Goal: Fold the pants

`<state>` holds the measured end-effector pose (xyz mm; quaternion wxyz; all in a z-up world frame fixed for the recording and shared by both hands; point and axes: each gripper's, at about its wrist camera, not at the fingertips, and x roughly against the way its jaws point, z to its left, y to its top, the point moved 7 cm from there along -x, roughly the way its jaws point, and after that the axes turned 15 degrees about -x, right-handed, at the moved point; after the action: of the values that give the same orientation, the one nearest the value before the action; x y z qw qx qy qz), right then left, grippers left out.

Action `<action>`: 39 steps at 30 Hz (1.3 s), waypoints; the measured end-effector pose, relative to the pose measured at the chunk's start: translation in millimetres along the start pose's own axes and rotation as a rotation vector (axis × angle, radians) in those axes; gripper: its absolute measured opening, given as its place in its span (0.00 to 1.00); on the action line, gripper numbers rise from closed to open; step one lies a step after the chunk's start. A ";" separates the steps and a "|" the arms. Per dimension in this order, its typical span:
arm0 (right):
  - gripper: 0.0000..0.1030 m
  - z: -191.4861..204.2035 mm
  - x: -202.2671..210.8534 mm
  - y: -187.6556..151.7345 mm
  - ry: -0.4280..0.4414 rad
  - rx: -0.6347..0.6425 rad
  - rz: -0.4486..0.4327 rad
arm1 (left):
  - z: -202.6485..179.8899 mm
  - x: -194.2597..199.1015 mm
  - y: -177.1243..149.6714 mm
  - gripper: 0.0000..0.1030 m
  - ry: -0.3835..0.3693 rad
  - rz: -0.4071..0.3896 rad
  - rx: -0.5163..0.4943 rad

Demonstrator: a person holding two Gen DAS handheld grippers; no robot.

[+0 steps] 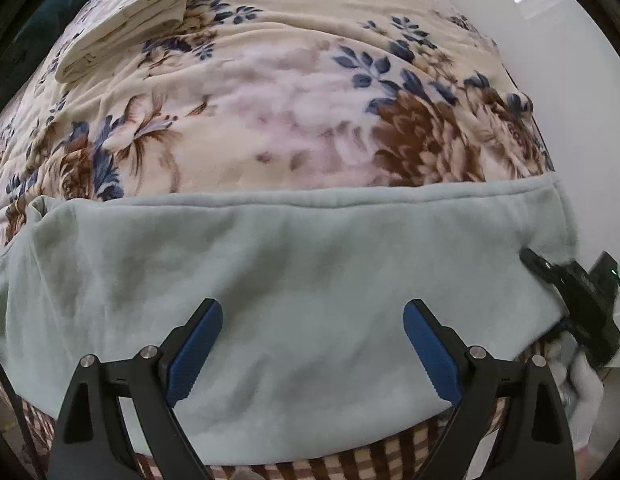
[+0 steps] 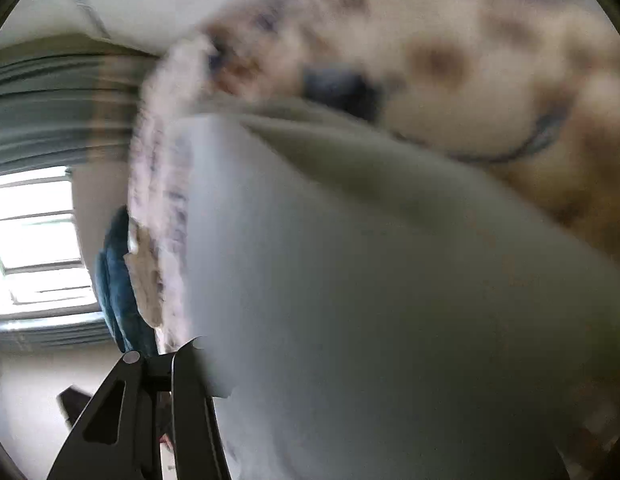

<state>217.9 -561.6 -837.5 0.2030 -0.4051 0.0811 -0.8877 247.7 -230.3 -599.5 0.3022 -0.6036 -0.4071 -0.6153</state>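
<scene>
Pale mint-green fleece pants [image 1: 293,272] lie spread across the near edge of the bed, their hemmed edge running left to right. My left gripper [image 1: 313,320] hovers just over the cloth, open, blue pads wide apart and empty. My right gripper [image 1: 528,258] shows at the pants' right end, its tip at the cloth. In the blurred right wrist view the pants [image 2: 370,300] drape over the lens and hide the fingertips; only the left finger [image 2: 189,392] shows, with cloth against it.
The bed has a cream blanket with brown and blue flowers [image 1: 310,92]. A folded cream garment [image 1: 125,20] lies at the far left of the bed. A checked cover [image 1: 370,456] shows under the pants' near edge. White floor [image 1: 570,80] lies to the right.
</scene>
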 end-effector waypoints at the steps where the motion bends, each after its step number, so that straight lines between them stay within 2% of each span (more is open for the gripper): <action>1: 0.49 -1.2 -2.2 5.5 0.022 -0.037 -0.012 | 2.6 0.6 -1.4 0.90 0.007 0.000 0.004; 2: 0.33 0.7 -1.8 9.4 0.027 -0.062 -0.028 | 5.9 1.4 -1.9 0.90 0.013 -0.004 0.012; 4: 0.22 10.5 3.8 7.9 -0.008 -0.043 -0.079 | 19.3 7.5 -3.5 0.90 0.021 -0.018 0.048; 7: 0.21 40.0 21.0 -8.6 -0.036 0.018 -0.163 | 50.0 21.9 -8.0 0.90 0.056 -0.040 0.109; 10: 0.21 85.1 42.8 -38.3 -0.069 0.147 -0.238 | 92.5 39.2 -15.6 0.90 0.070 -0.064 0.188; 15: 0.20 172.7 45.1 -125.4 -0.135 0.426 -0.293 | 180.1 64.8 -52.8 0.90 0.085 -0.082 0.338; 18: 0.20 210.0 17.0 -185.0 -0.193 0.592 -0.302 | 236.7 83.4 -87.3 0.90 0.109 -0.095 0.424; 22: 0.20 236.4 -52.1 -272.2 -0.274 0.776 -0.254 | 311.6 105.4 -143.7 0.90 0.148 -0.106 0.525; 27: 0.20 214.7 -151.7 -403.8 -0.401 1.055 -0.180 | 386.8 116.9 -199.0 0.90 0.201 -0.106 0.595; 31: 0.20 162.7 -213.9 -486.5 -0.535 1.234 -0.150 | 416.5 111.5 -217.1 0.90 0.207 -0.098 0.599; 33: 0.20 142.9 -225.1 -507.2 -0.580 1.250 -0.147 | 426.6 108.1 -221.5 0.90 0.202 -0.102 0.593; 36: 0.20 128.6 -232.1 -512.8 -0.625 1.256 -0.186 | 432.8 103.8 -223.2 0.90 0.193 -0.109 0.579; 39: 0.30 129.6 -231.3 -516.2 -0.668 1.264 -0.184 | 431.4 101.9 -220.3 0.90 0.178 -0.107 0.560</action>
<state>299.5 6.5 -751.6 0.3371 -0.4654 -0.5489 -0.6071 262.7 262.4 -554.7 0.4587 -0.4181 -0.5641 -0.5446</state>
